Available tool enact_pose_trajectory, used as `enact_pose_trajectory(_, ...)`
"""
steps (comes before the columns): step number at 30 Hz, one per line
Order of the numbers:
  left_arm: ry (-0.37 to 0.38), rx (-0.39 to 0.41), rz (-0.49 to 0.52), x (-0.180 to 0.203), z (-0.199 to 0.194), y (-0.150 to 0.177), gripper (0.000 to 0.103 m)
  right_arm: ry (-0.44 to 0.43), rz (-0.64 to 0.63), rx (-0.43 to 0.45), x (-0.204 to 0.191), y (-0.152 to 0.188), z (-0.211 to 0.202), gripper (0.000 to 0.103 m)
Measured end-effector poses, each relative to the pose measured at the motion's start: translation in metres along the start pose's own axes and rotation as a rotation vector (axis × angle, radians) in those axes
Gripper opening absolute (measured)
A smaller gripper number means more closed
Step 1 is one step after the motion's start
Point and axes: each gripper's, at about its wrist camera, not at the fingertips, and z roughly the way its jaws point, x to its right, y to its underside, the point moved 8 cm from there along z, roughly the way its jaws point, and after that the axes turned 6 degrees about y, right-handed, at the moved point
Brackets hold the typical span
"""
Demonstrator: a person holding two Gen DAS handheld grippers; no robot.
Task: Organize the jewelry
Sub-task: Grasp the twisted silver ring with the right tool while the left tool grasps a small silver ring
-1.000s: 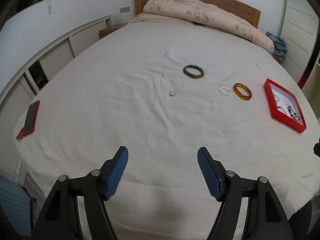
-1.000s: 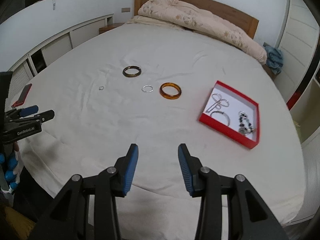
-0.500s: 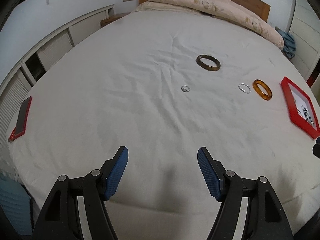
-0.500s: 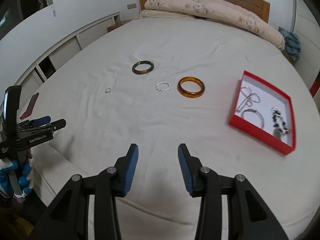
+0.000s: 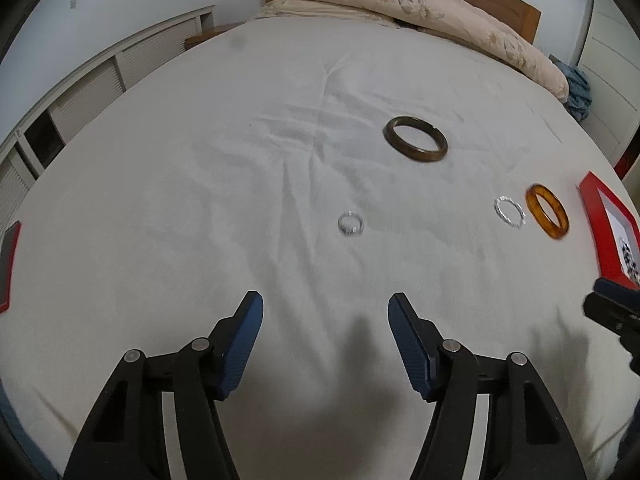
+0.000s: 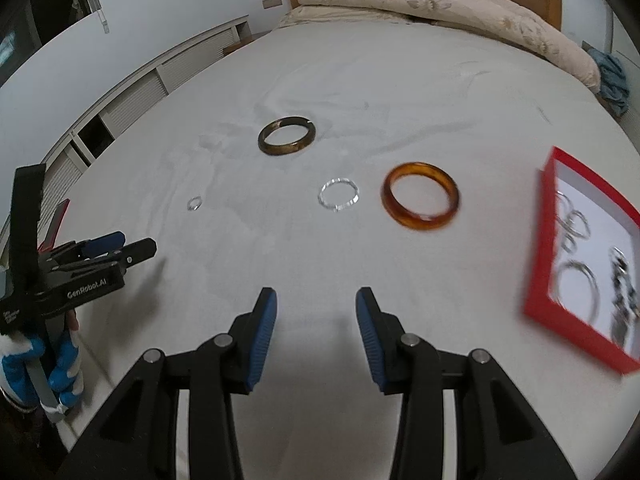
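Amber bangle [image 6: 421, 197] lying flat, hole upward, beside red tray [image 6: 540, 240]

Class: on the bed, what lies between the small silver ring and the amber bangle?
In the right wrist view, a thin silver bangle lies between the small silver ring and the amber bangle.

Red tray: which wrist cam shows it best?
Right wrist. The red tray shows most of its rim there, with rings and a beaded piece inside, though motion-blurred. The left wrist view only catches its near corner, cut off at the frame edge.
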Motion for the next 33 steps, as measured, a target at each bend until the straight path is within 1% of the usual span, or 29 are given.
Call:
enact_pose_trajectory(3,0.005,0.002,-0.011,-0.002,0.015,-0.012,0.063,-0.009,-0.013,-0.006,-0.001,-0.012,0.026,0.039)
enact_pose_trajectory(7,0.001,-0.014,-0.005,-0.002,0.037,-0.021,0.054,-0.008,-0.025,-0.016,-0.001,-0.023,0.056,0.039)
enact_pose_trajectory(9,0.0,-0.015,0.006,-0.001,0.044,-0.024,0.053,-0.01,-0.023,-0.017,0.001,-0.029,0.067,0.039)
enact_pose_trajectory(13,-0.002,-0.006,0.03,0.001,0.05,-0.03,0.052,-0.01,-0.015,0.003,0.003,-0.041,0.077,0.039)
enact_pose_trajectory(20,-0.005,0.004,0.052,0.004,0.053,-0.032,0.046,-0.007,0.002,0.028,0.006,-0.06,0.094,0.039)
enact_pose_trajectory(27,0.002,0.013,0.065,0.008,0.054,-0.032,0.034,-0.001,-0.016,0.038,0.003,-0.069,0.105,0.039)
enact_pose_trajectory(30,0.007,0.016,0.067,0.009,0.054,-0.032,0.023,0.002,-0.032,0.039,0.002,-0.069,0.108,0.038)
enact_pose_trajectory(31,0.009,0.016,0.066,0.009,0.054,-0.032,0.018,0.003,-0.039,0.039,0.003,-0.069,0.107,0.038)
enact_pose_trajectory(33,0.013,0.016,0.062,0.01,0.054,-0.032,0.018,0.003,-0.056,0.041,0.003,-0.069,0.107,0.038)
